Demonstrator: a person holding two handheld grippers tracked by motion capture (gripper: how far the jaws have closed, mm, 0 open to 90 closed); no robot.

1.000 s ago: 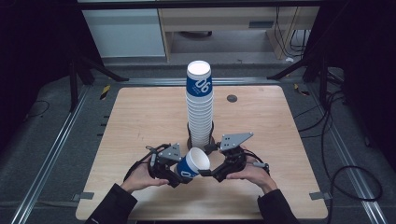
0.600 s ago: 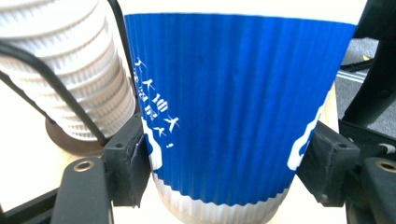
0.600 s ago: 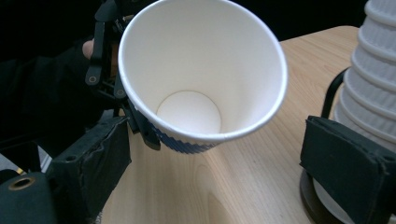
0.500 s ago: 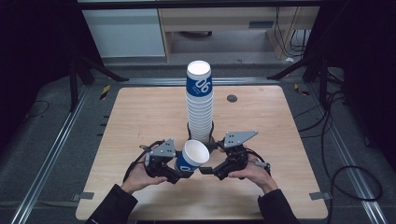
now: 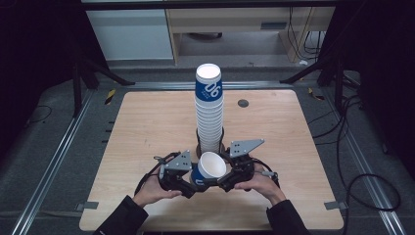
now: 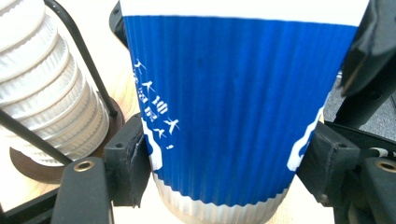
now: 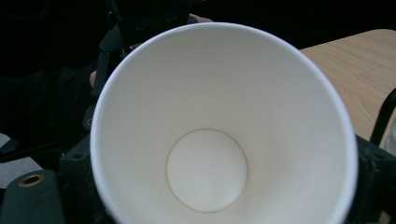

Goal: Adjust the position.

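Observation:
A blue ribbed paper cup (image 5: 209, 169) with a white inside is held just above the table's near edge, its mouth facing up and to the right. My left gripper (image 5: 197, 182) is shut on the cup's (image 6: 224, 107) lower wall, one pad (image 6: 133, 163) on each side. My right gripper (image 5: 223, 179) faces straight into the cup's mouth (image 7: 208, 172). Its jaws have just been closing with the cup between them and now meet the cup's sides below the rim. A tall stack of matching cups (image 5: 209, 112) stands right behind.
The stack sits in a black wire holder (image 6: 95, 79) on a round base near the middle of the wooden table (image 5: 147, 127). A small dark disc (image 5: 243, 103) lies at the back right. Metal rails and cables run along the floor on both sides.
The cup has tipped from facing the camera to a more upright pose, mouth towards the right gripper. The right gripper's jaws have come in around it. Both hands stayed in place.

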